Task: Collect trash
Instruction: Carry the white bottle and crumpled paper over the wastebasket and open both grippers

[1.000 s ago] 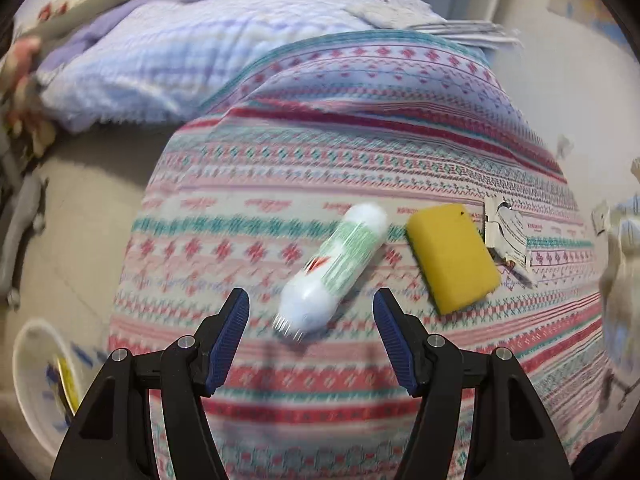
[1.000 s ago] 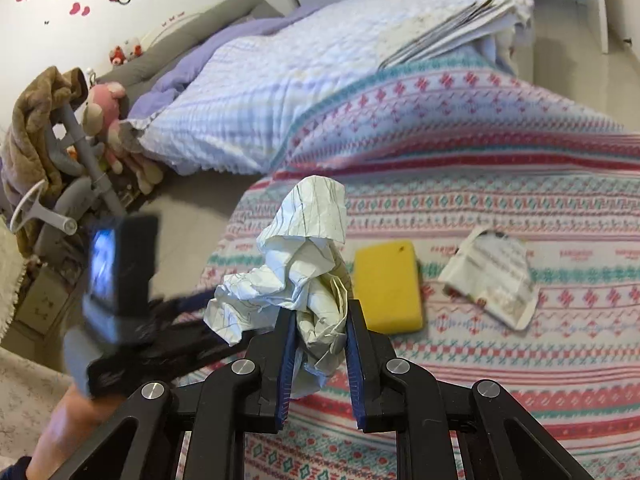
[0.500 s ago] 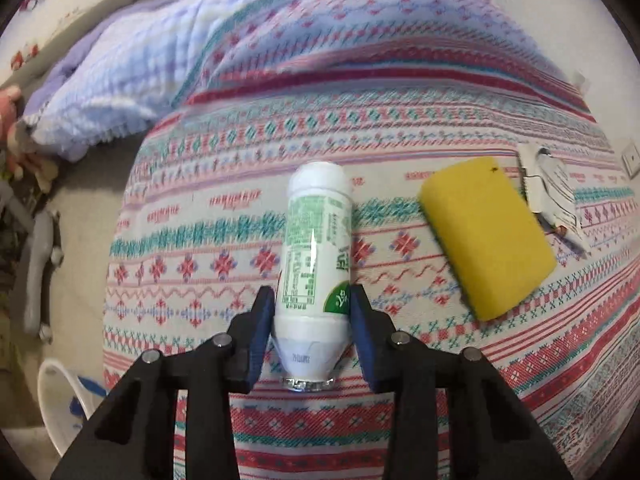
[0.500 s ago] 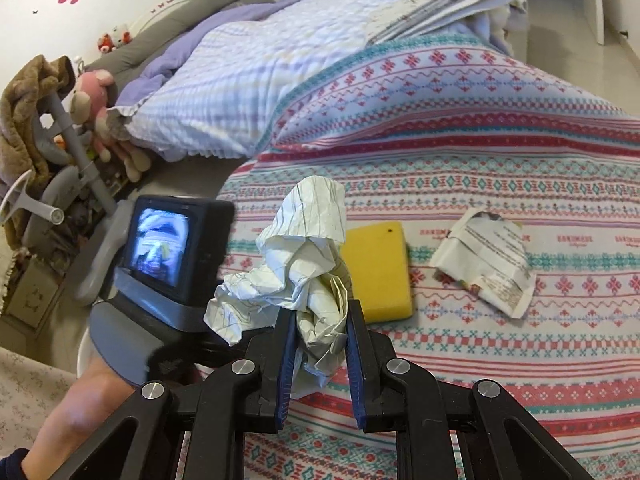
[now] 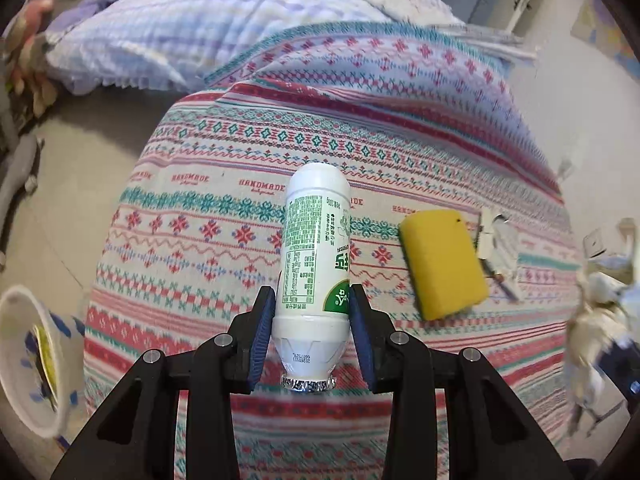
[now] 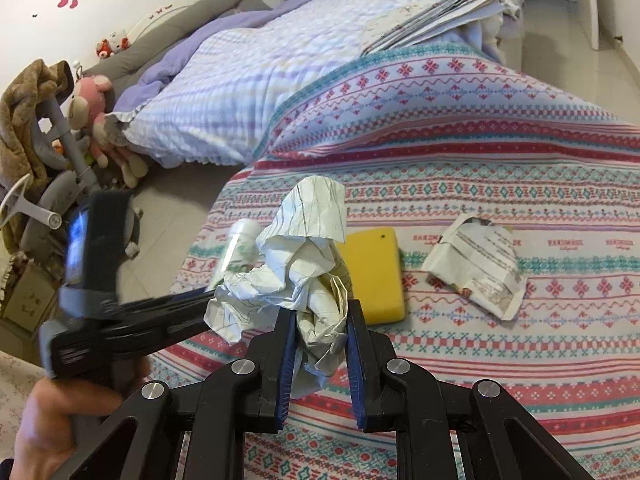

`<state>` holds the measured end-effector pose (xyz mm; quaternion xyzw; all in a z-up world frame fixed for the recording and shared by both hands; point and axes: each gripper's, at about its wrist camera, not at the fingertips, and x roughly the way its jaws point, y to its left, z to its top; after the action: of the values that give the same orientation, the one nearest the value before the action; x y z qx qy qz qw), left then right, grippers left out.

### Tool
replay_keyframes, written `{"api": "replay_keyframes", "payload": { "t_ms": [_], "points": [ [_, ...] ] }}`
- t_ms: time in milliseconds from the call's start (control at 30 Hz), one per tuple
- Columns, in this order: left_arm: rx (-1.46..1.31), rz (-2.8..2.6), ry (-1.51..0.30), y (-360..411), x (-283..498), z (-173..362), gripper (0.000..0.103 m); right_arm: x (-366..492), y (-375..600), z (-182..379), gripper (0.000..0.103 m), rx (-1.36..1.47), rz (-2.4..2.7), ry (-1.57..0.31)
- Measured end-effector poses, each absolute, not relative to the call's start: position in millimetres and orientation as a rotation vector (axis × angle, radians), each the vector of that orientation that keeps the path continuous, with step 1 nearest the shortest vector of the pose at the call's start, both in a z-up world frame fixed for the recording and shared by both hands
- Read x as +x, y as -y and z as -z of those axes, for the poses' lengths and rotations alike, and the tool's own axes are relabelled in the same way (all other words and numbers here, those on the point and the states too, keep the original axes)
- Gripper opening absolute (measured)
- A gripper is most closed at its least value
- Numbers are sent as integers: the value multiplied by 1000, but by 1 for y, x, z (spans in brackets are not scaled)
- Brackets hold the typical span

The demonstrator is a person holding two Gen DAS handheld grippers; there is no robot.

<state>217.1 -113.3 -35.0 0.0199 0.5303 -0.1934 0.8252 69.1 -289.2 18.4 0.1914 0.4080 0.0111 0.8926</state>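
Note:
My left gripper is shut on a white drink bottle with a green label, its foil-capped mouth toward the camera, held above the patterned bedspread. My right gripper is shut on a crumpled ball of lined paper. A yellow sponge lies on the bedspread, with a flattened printed wrapper to its right. In the right wrist view the left gripper and the hand holding it appear blurred at the left, with the bottle behind the paper.
A white bin with blue marks and some contents stands on the floor at lower left. A lilac quilt with stacked papers lies farther back. Plush toys and a grey chair crowd the floor at left.
The left gripper moved onto the bottle, shut on it and lifted it off the bedspread. The right gripper kept its hold on the crumpled paper and barely moved.

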Motion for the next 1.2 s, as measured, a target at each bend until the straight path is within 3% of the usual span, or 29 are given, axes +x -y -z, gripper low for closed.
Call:
{"api": "replay_keyframes", "payload": {
  "t_ms": [767, 1200],
  "points": [
    [128, 274, -912, 44, 169, -17, 40, 75, 250, 5, 20, 275, -11, -889],
    [69, 211, -907, -27, 174, -20, 40, 82, 189, 37, 20, 195, -101, -953]
  ]
}}
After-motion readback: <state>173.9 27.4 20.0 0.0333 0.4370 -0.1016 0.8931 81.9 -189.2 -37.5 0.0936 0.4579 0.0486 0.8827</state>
